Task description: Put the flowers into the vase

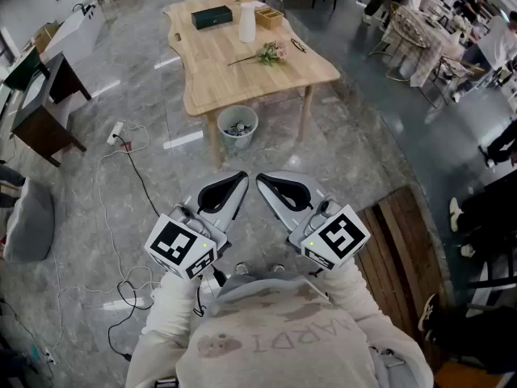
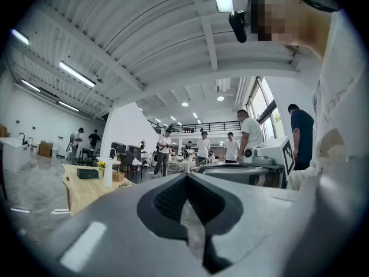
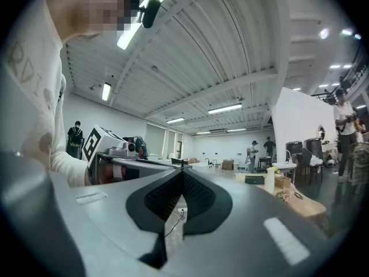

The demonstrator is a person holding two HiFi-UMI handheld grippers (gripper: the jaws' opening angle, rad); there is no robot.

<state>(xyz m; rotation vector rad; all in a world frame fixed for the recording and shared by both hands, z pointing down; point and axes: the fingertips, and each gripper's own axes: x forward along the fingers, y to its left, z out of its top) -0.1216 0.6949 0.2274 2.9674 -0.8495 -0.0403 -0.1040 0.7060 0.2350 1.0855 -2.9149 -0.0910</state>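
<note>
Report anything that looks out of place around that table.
The flowers lie flat on the table, apart from the white vase, not in it. Loose cables trail across the floor. Nothing looks spilled or damaged.

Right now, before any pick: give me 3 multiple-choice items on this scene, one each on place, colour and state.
1. Where are the flowers?
A. on the floor
B. lying on the table
C. on a chair

2. What colour is the vase?
A. white
B. green
C. red

3. How do the jaws of the left gripper and the right gripper stand?
A. wide apart
B. shut on a stem
C. shut, with nothing between them

Answers:
1 B: the head view shows them flat on the wooden top, apart from the vase.
2 A: it stands out white against the wood.
3 C: in each gripper view the tips meet with nothing between them.
</note>
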